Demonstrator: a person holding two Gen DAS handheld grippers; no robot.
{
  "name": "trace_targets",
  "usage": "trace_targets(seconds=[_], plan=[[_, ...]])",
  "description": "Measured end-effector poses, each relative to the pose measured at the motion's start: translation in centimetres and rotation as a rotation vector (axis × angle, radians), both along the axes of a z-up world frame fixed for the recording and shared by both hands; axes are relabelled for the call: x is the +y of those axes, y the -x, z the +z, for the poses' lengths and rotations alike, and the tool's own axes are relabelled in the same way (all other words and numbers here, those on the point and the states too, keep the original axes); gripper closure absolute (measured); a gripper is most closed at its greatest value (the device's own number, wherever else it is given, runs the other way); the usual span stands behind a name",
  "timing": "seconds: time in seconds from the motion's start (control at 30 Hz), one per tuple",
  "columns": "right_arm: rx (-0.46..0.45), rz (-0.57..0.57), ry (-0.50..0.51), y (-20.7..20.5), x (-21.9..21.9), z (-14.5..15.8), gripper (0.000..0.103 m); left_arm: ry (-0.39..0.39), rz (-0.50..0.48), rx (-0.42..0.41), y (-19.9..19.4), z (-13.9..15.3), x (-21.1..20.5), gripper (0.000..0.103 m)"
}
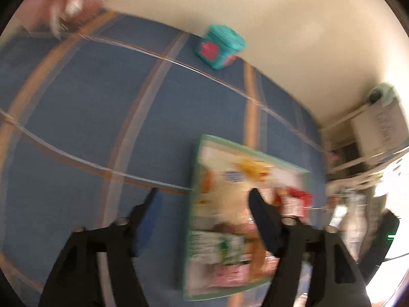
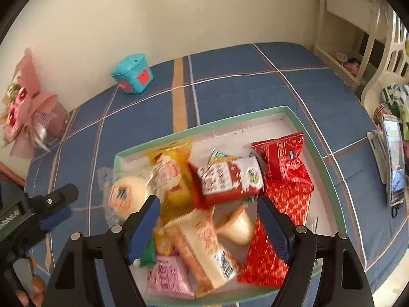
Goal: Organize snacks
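Grippers angled steeply down over a blue plaid tablecloth (image 2: pixel 230 87). Right gripper (image 2: pixel 208 204) spread, grasping nothing, above the green-rimmed box (image 2: pixel 332 179) of snack packets (image 2: pixel 230 181). Left gripper (image 1: pixel 203 195) likewise released at the box's left edge; teal tub (image 2: pixel 133 74) far left.

You see a blue cloth-covered table (image 2: pixel 230 89) crossed by orange and white stripes, a shallow cardboard box with a mint-green rim (image 2: pixel 317 151) and white inside, a glossy red foil packet with white flowers (image 2: pixel 283 158), a pale pink wrapped snack (image 2: pixel 166 278), and a teal lidded tub with red patches (image 2: pixel 133 74)
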State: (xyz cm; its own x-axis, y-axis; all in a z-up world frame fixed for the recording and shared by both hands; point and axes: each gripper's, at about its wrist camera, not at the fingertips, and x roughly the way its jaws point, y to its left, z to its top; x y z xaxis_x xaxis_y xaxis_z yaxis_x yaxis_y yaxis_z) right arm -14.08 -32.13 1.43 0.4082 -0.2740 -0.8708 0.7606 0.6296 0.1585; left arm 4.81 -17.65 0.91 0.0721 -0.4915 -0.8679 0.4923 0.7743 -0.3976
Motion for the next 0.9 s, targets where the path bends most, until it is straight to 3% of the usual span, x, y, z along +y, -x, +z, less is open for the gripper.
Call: trace_targets(seconds=[0.07, 0.1, 0.17, 0.3, 0.57, 0.73, 0.9], plan=[[0.002, 0.024, 0.018, 0.3, 1.4, 0.5, 0.013, -0.088, 0.006, -0.100, 0.6, 0.5, 1.2, 0.015], [0.005, 0.031, 0.024, 0.5, 2.2, 0.6, 0.002, -0.130, 0.004, -0.143, 1.0, 0.8, 2.0, 0.015], [-0.001, 0.042, 0.037, 0.9, 3.3, 1.0, 0.000, -0.169, 0.001, -0.187, 1.5, 1.0, 2.9, 0.007], [-0.011, 0.076, 0.060, 1.7, 6.0, 1.4, 0.000, -0.211, 0.002, -0.283, 3.1, 2.1, 5.1, 0.005], [-0.025, 0.108, 0.084, 3.3, 9.5, 1.7, 0.000, -0.250, 0.030, -0.352, 5.4, 3.5, 9.3, 0.005], [-0.016, 0.116, 0.091, 3.8, 10.1, 1.6, 0.000, -0.344, 0.027, -0.433, 7.3, 3.7, 10.0, 0.005], [-0.013, 0.109, 0.091, 4.0, 9.9, 1.6, 0.000, -0.343, 0.024, -0.403, 7.8, 3.2, 10.2, 0.005]])
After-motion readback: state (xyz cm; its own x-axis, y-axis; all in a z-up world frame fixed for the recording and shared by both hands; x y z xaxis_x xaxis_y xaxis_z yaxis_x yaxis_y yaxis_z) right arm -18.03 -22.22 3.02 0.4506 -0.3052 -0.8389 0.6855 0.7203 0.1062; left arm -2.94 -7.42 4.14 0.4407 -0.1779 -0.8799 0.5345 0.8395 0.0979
